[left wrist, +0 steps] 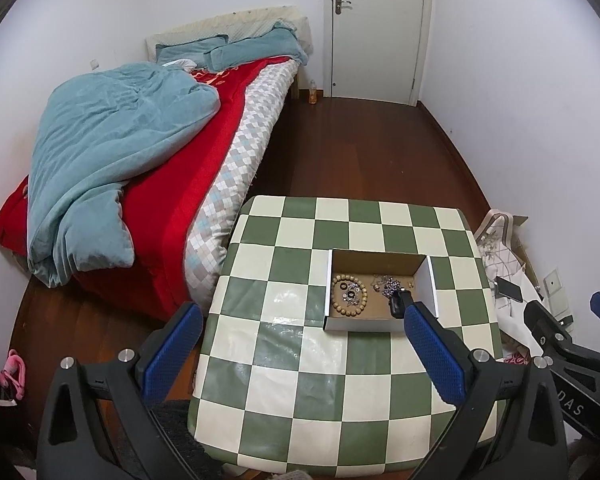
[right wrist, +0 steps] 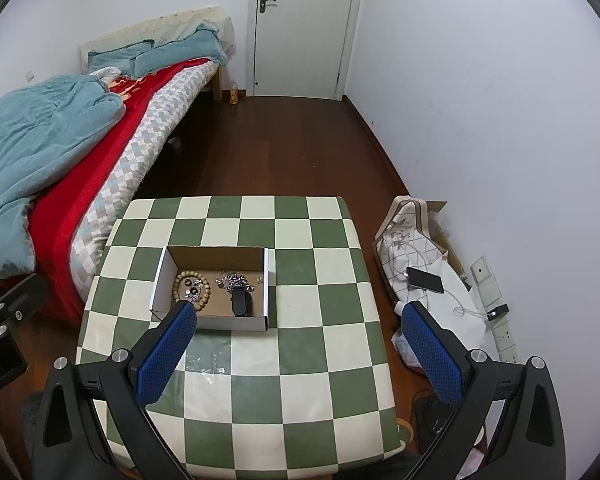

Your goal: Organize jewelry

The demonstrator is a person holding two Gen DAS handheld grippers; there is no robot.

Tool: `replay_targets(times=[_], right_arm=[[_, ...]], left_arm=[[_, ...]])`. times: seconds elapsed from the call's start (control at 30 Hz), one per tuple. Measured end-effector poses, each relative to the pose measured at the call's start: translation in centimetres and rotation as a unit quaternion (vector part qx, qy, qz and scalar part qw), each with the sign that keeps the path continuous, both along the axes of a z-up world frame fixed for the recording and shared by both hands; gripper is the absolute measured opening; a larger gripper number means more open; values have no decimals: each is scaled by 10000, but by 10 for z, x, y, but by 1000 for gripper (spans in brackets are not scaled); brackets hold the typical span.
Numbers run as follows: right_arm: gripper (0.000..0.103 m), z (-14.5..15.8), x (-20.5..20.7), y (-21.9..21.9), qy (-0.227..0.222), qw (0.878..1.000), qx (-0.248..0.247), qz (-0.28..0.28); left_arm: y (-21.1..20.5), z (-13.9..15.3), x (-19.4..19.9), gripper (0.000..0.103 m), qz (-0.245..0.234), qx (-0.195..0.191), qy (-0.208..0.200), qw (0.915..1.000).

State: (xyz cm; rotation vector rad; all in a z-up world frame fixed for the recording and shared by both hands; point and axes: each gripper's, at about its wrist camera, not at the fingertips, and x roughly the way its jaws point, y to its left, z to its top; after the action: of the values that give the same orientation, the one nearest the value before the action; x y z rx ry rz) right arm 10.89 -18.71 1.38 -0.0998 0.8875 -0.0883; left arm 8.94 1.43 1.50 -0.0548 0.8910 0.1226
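A shallow cardboard box [left wrist: 428,280] [right wrist: 160,280] sits on the green-and-cream checkered table [left wrist: 300,380] [right wrist: 300,360]. Inside lie a wooden bead bracelet [left wrist: 350,294] [right wrist: 179,280] ringing small dark rings, a tangle of silver chain [left wrist: 388,282] [right wrist: 232,280], a black band [left wrist: 395,306] [right wrist: 242,304] and tiny studs [right wrist: 259,279]. My left gripper [left wrist: 300,320] hovers open above the table's near half, short of the box. My right gripper [right wrist: 300,316] is open too, its left finger [right wrist: 168,348] overlapping the box's front left corner. Neither holds anything.
A bed [left wrist: 140,152] with teal duvet and red cover stands left of the table. Dark wood floor leads to a white door [left wrist: 376,28]. Right of the table lie a fabric bag [right wrist: 412,248], a phone [right wrist: 425,280], a cable and a power strip [right wrist: 504,332] by the wall.
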Motion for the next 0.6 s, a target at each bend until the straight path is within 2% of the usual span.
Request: replay_targets(times=[0.2, 0.6], right_arm=[[103, 2, -4, 4, -48, 10000, 16, 64], [103, 14, -16, 9, -251, 9996, 25, 157]], left_arm=[[1, 3, -3, 103, -46, -38, -258, 9997], [2, 8, -13, 103, -30, 11, -431, 9991]])
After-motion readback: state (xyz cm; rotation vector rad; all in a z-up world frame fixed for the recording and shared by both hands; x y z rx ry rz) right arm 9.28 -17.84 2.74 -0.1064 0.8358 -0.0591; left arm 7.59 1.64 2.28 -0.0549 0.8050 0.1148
